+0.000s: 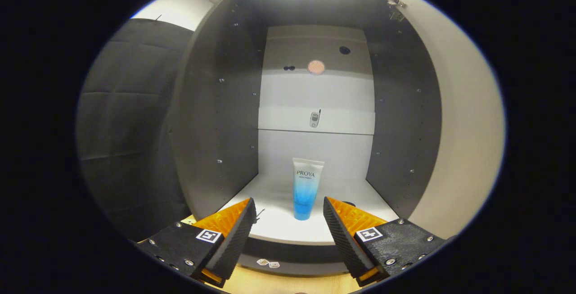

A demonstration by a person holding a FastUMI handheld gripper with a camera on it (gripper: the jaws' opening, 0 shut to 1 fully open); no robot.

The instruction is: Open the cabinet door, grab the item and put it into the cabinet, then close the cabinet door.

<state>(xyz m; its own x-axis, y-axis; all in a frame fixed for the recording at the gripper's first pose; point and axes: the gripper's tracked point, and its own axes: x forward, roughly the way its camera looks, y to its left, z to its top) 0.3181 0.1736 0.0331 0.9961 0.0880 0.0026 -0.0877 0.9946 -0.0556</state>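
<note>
Straight ahead at twelve o'clock, on the cabinet (216, 118) floor, a tube (306, 189) stands upright beyond my tool (289, 213), which gapes wide, holding nothing.

Light pours down from above the cabinet (315, 105), bright on its pale back panel and floor, side walls dim. A warm round glare spot (316, 66) sits high on that panel. Fisheye bends the cabinet's edges; focus is sharp.
</note>
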